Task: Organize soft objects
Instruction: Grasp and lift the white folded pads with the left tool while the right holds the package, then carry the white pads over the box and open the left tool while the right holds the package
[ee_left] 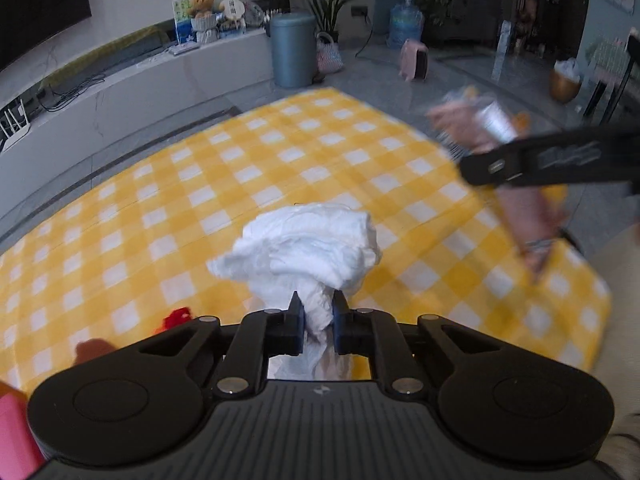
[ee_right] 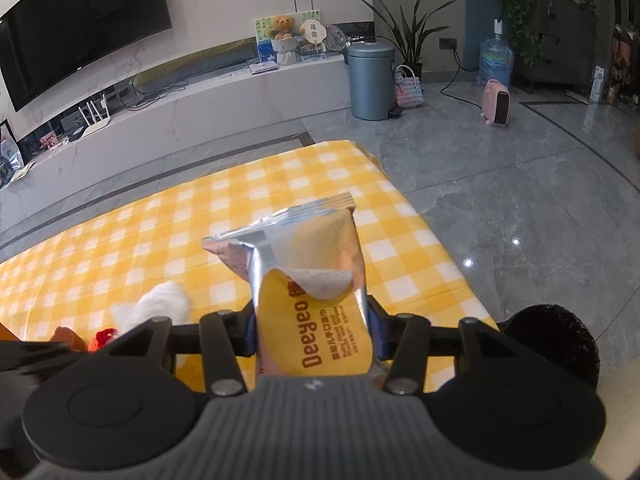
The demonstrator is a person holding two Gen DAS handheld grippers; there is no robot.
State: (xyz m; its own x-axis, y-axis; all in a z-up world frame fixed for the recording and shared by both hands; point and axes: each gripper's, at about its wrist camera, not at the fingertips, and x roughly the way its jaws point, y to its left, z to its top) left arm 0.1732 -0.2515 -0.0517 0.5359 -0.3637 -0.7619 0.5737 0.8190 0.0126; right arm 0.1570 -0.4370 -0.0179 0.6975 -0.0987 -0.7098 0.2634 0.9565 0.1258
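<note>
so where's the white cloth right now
In the left wrist view the white cloth is pinched in the left gripper, above the yellow checked cloth.

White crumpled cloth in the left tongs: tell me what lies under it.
Around the white cloth only the yellow checked tablecloth shows. The patch directly beneath it is covered, so anything lying there cannot be seen.

The checked cloth [ee_right: 140,232] covers the table, and beyond its far edge runs the floor, then a long low bench [ee_right: 192,108] against the wall. On the bench sit a teddy bear [ee_right: 283,26] in a basket and a router [ee_right: 96,118] further left; a bin [ee_right: 371,80] stands at the bench's right end, with a woven bag [ee_right: 408,90], a potted plant [ee_right: 408,32], a water bottle [ee_right: 496,60] and a small heater [ee_right: 496,104] to its right. The crumpled tissue [ee_left: 304,248] hangs between the left gripper [ee_left: 316,312] fingers above the cloth's near middle, with the wipes packet [ee_right: 316,280] in the right gripper [ee_right: 316,328] to its right
</note>
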